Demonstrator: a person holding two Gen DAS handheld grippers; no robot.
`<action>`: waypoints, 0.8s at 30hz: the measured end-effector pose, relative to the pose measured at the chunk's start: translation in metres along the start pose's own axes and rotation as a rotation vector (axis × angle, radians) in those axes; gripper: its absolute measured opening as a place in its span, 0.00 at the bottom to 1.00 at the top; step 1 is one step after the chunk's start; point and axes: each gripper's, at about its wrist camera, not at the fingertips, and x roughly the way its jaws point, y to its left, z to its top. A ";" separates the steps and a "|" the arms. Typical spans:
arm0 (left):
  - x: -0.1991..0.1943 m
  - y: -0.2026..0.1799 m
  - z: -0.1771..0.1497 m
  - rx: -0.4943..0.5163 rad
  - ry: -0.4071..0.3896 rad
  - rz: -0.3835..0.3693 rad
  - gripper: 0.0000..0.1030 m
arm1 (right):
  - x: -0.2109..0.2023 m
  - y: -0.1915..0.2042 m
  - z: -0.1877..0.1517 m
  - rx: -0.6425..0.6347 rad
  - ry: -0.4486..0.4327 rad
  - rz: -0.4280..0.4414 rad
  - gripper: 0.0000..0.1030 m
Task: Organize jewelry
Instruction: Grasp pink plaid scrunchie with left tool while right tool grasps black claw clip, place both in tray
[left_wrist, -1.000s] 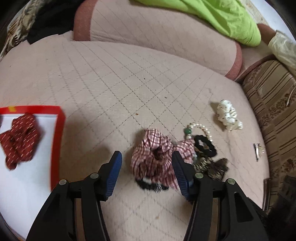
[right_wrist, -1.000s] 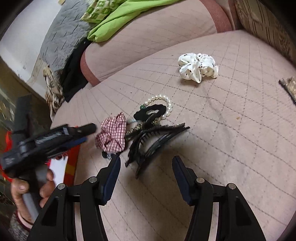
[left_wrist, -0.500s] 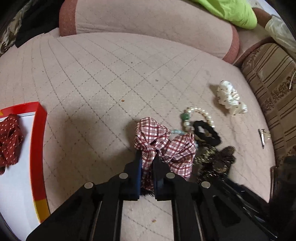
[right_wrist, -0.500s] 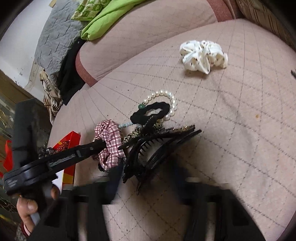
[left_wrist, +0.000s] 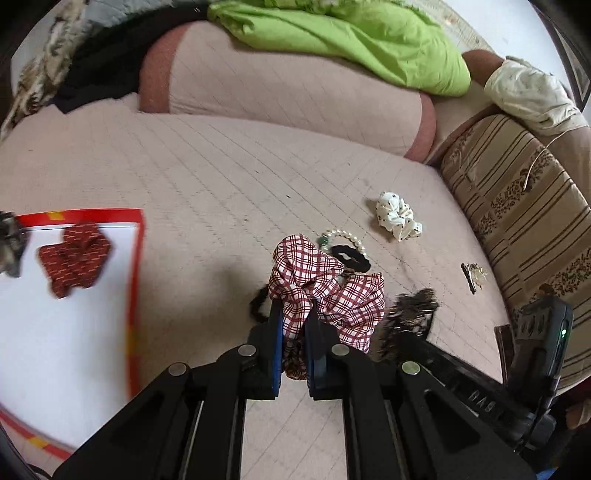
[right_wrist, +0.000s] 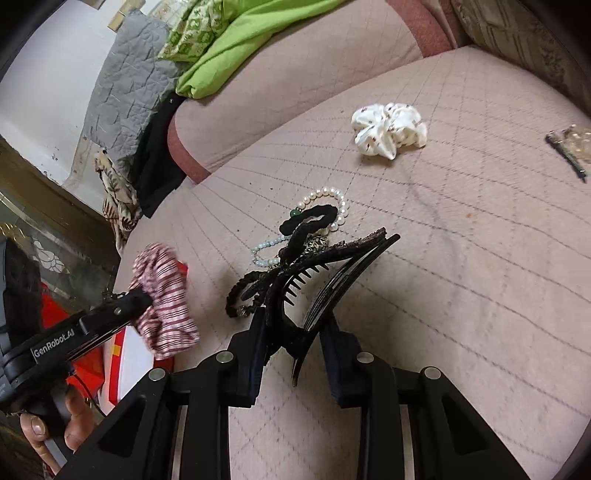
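My left gripper (left_wrist: 295, 314) is shut on a red-and-white plaid scrunchie (left_wrist: 325, 280), which hangs lifted above the pink quilted bed; it also shows at the left of the right wrist view (right_wrist: 166, 295). My right gripper (right_wrist: 295, 325) has its jaws closing on a black hair claw clip (right_wrist: 332, 266), and both pads touch it. Beyond the clip lie a pearl bracelet (right_wrist: 332, 206), a black scrunchie (right_wrist: 310, 218), a pale blue bead bracelet (right_wrist: 266, 251) and a thin black hair tie (right_wrist: 243, 291). A dark red scrunchie (left_wrist: 74, 258) lies in the red-rimmed white tray (left_wrist: 135, 277) at the left.
A white spotted scrunchie (right_wrist: 388, 129) and a hair pin (right_wrist: 565, 151) lie further right on the bed. A long pink bolster (left_wrist: 288, 92) with a green blanket (left_wrist: 351, 37) runs along the back. A striped brown cushion (left_wrist: 517, 221) borders the right side.
The left gripper shut on the plaid scrunchie and lifted it off the bed towards the left. The right gripper closed from wide open onto the black claw clip.
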 end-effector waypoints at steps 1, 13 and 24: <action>-0.007 0.004 -0.004 -0.003 -0.013 0.015 0.09 | -0.003 0.001 0.000 -0.001 -0.003 0.001 0.30; -0.062 0.135 -0.056 -0.190 -0.057 0.277 0.09 | -0.005 0.094 -0.027 -0.213 0.074 0.066 0.30; -0.079 0.251 -0.083 -0.399 -0.007 0.413 0.10 | 0.077 0.212 -0.076 -0.434 0.277 0.142 0.30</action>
